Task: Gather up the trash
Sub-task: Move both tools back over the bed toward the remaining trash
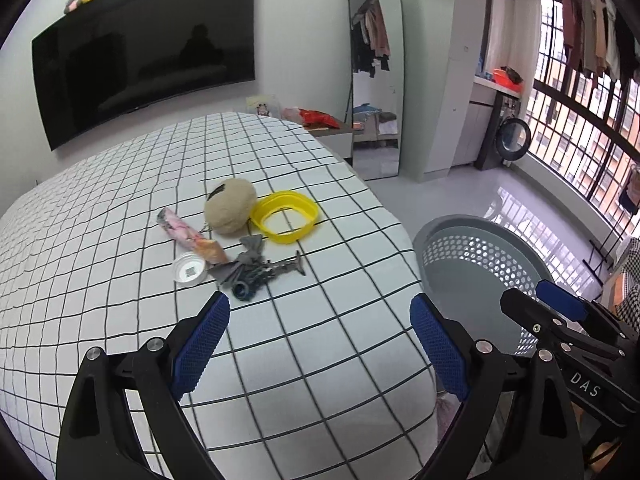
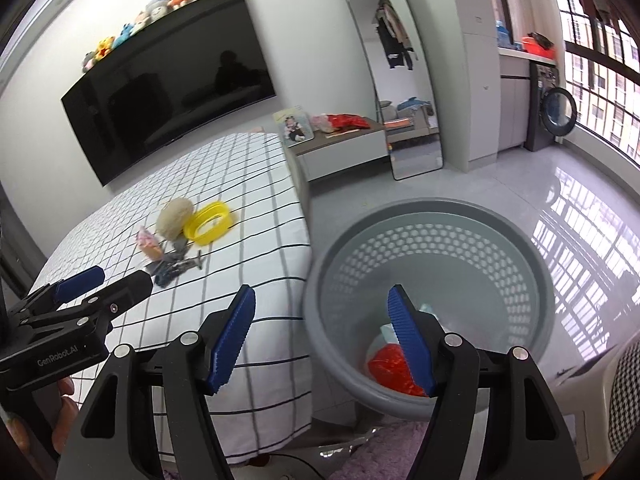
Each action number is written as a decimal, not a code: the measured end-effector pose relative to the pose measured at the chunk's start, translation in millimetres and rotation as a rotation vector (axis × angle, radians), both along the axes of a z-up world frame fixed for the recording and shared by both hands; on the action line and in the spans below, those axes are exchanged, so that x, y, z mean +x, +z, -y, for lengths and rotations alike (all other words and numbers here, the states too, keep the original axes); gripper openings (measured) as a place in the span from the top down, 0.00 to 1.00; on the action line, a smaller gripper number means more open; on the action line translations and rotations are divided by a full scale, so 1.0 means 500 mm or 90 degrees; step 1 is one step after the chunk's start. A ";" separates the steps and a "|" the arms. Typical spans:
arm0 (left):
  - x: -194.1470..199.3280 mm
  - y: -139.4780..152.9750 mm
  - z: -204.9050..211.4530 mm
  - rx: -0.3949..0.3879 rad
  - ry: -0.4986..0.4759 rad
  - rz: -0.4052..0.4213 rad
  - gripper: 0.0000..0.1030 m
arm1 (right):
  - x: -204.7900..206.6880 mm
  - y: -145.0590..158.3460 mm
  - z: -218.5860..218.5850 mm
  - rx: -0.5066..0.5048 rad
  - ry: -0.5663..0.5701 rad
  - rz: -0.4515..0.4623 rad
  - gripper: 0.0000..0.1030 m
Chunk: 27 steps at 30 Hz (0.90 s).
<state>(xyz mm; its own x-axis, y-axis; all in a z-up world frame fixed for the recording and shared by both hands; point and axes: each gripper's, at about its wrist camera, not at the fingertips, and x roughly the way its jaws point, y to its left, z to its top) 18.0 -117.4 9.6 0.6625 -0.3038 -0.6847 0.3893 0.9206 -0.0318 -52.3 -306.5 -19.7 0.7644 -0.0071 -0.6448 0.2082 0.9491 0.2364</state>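
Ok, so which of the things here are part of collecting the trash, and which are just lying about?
For the job:
- grey perforated plastic basket, red wrapper already inside
- pink crumpled wrapper on the checked bed
- white round lid

Probably just lying about:
- beige plush ball
- yellow plastic ring
- dark keys
- wall television
- standing mirror

**Bed and floor, and what rests on them**

We see a bed (image 1: 120, 240) under a white sheet gridded with black lines. Clustered on it lie a beige plush ball (image 1: 230, 206), a yellow ring-shaped tub (image 1: 285, 216) touching it, a pink wrapper (image 1: 188, 236), a white lid (image 1: 190, 268) and a dark grey tangle of small parts (image 1: 256, 270). Beside the bed, a grey perforated basket (image 2: 432, 216) stands on the glossy pale floor (image 2: 520, 172).
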 end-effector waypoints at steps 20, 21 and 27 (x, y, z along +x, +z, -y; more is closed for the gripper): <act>0.067 -0.038 -0.185 0.020 0.125 -0.024 0.13 | 0.116 -0.019 -0.145 -0.017 0.096 -0.035 0.36; 0.071 -0.038 -0.189 0.022 0.127 -0.025 0.13 | 0.125 -0.021 -0.149 -0.016 0.098 -0.037 0.36; 0.096 -0.043 -0.211 0.030 0.143 -0.030 0.13 | 0.164 -0.021 -0.178 -0.021 0.124 -0.050 0.36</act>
